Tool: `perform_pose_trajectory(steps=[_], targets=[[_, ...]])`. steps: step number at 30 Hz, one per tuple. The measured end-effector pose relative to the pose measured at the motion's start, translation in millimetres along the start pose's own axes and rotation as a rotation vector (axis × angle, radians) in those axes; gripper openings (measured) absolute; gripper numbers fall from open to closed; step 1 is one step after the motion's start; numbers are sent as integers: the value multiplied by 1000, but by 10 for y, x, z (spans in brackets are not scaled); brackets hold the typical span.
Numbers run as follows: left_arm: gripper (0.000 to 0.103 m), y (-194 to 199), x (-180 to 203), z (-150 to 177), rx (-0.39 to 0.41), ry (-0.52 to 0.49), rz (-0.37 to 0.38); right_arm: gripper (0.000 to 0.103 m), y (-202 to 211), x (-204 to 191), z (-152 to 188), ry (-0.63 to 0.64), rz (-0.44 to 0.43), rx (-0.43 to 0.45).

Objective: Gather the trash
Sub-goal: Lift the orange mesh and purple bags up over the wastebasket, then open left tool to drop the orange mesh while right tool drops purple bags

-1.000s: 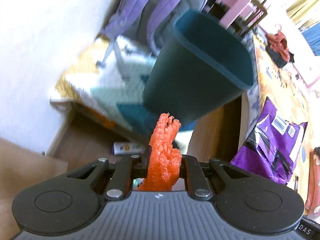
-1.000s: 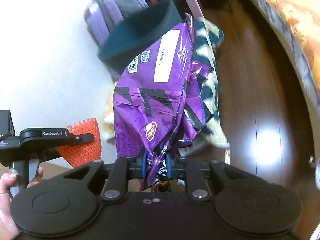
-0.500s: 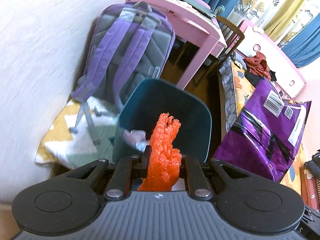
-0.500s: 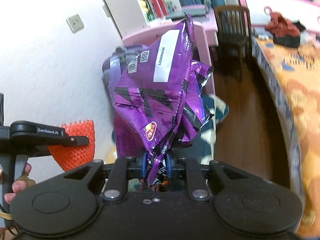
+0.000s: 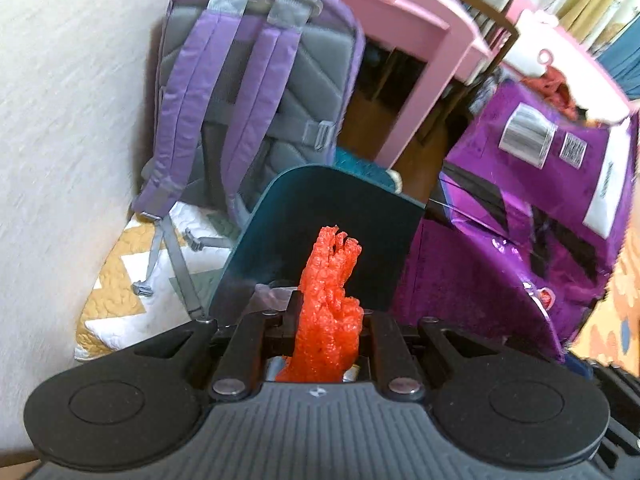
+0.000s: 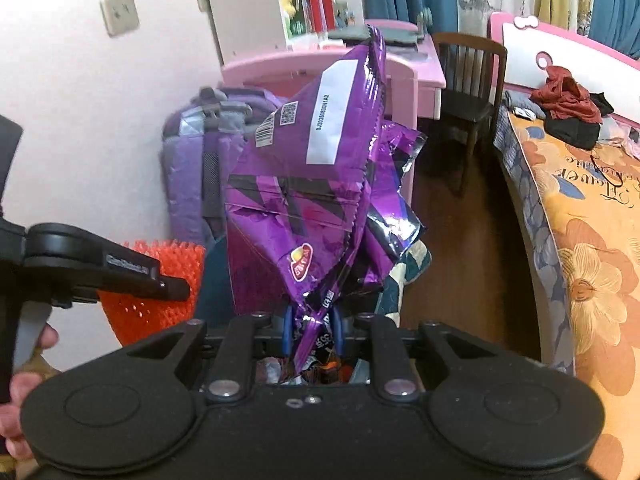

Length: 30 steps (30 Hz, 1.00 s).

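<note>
My left gripper [image 5: 328,320] is shut on an orange foam net [image 5: 330,300] and holds it over the open mouth of a dark teal trash bin [image 5: 340,208], which has some crumpled trash inside. My right gripper [image 6: 312,320] is shut on a crumpled purple snack bag [image 6: 312,200], which stands up between the jaws. The bag also shows at the right of the left wrist view [image 5: 532,240]. The left gripper and its orange net [image 6: 160,292] show at the left of the right wrist view, with the bin [image 6: 212,288] mostly hidden behind the bag.
A purple and grey backpack [image 5: 256,92] leans on the white wall behind the bin, on a patterned quilt [image 5: 132,272]. A pink desk [image 5: 400,32] and wooden chair [image 6: 468,76] stand beyond. A bed with a flowered cover [image 6: 580,260] runs along the right.
Both grippers have come closer to the bin and tilted upright. The bin now fills the view under the orange net, and the purple bag sits closer beside it.
</note>
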<state>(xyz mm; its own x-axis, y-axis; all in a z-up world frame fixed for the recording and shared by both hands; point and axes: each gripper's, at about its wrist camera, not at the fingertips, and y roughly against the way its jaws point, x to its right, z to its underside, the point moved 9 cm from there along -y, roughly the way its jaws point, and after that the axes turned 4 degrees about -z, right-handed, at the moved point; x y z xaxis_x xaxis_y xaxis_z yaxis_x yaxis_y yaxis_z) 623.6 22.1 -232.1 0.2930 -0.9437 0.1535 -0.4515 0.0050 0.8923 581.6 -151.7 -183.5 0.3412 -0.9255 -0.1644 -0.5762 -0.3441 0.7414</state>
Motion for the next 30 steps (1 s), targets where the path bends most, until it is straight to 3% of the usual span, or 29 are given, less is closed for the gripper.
perform_pose_trajectory(steps=[6, 10, 17, 22, 26, 30], targets=[[13, -393, -80, 24, -79, 8, -29, 19, -397, -141, 25, 135, 83, -63], [13, -567, -46, 104, -113, -41, -63, 20, -581, -222, 109, 216, 111, -103], [14, -737, 35, 227, -151, -88, -88, 27, -691, -402, 235, 340, 98, -123], [15, -787, 14, 264, -183, -49, -79, 40, -677, -396, 268, 346, 84, -135], [27, -733, 18, 282, -179, -36, -60, 49, -648, -318, 242, 308, 75, -137], [35, -630, 19, 280, -159, -33, -48, 65, -562, -242, 192, 262, 70, -110]])
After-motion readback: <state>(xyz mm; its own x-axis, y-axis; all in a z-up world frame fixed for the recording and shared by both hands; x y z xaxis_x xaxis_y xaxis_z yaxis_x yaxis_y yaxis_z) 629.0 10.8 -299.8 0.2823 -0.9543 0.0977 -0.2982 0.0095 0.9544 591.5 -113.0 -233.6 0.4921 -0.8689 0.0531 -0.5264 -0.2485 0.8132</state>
